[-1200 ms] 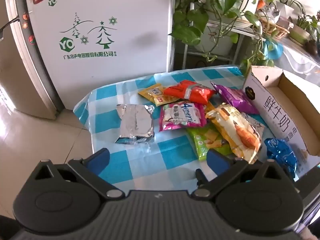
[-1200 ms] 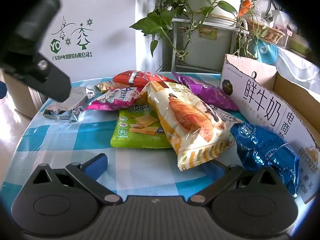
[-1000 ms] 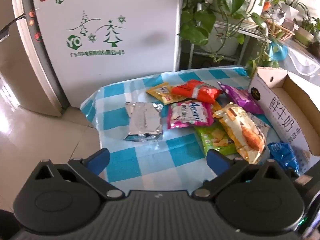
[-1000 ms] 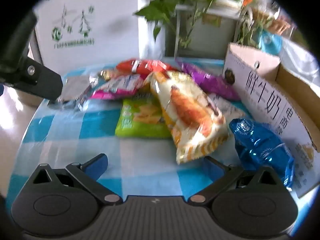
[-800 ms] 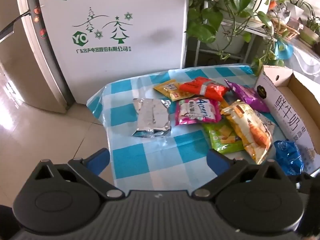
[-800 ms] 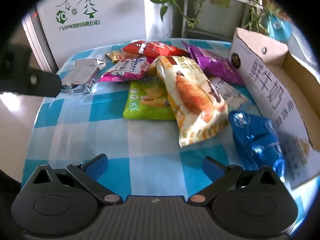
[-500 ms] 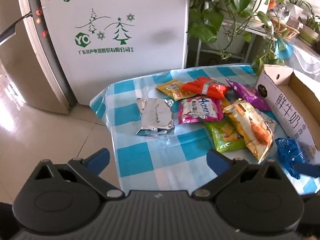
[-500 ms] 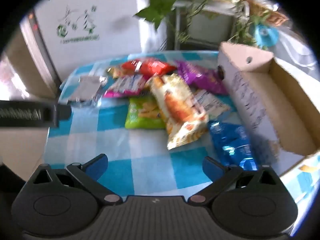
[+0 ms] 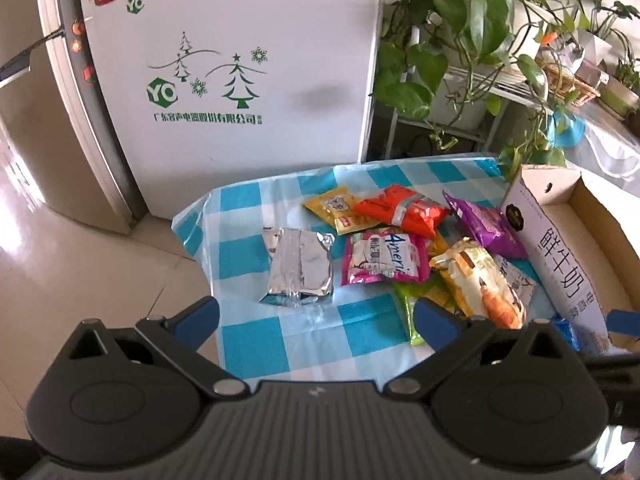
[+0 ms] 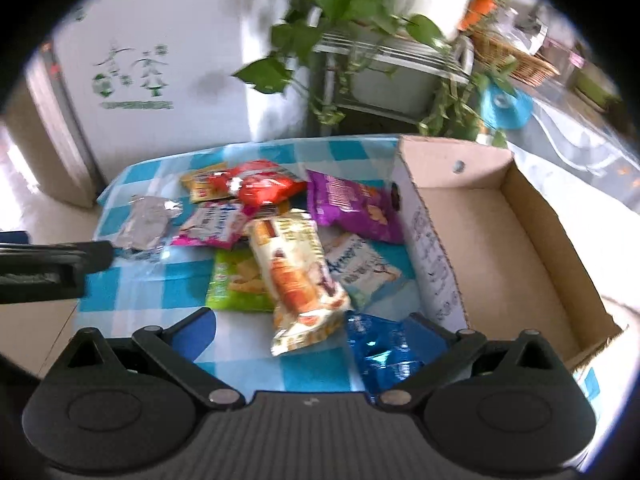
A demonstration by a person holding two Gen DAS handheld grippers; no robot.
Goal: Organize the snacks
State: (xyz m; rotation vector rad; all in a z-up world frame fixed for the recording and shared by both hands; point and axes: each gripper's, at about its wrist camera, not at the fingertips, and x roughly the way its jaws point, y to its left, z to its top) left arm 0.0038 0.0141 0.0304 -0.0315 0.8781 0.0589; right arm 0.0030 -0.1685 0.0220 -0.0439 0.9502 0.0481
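Note:
Several snack packets lie on a blue-checked table [image 9: 256,340]: a silver foil pack [image 9: 298,272], a pink packet [image 9: 384,262], a red packet [image 9: 400,210], a yellow packet [image 9: 336,208], a purple packet [image 10: 352,206], a green packet [image 10: 236,280], a croissant bag [image 10: 294,276] and a blue foil bag [image 10: 386,354]. An open cardboard box [image 10: 492,240] stands at the right, empty. My left gripper [image 9: 316,318] is open above the table's near edge. My right gripper [image 10: 312,330] is open and empty, raised over the near snacks.
A white fridge [image 9: 240,60] stands behind the table. Potted plants on a metal rack [image 9: 472,40] hang over the far right corner. Tiled floor [image 9: 60,260] lies to the left. The left gripper's arm [image 10: 48,266] crosses the right wrist view at left.
Both grippers have pulled back and risen from the table. The right wrist view now looks down into the cardboard box. No snack has moved.

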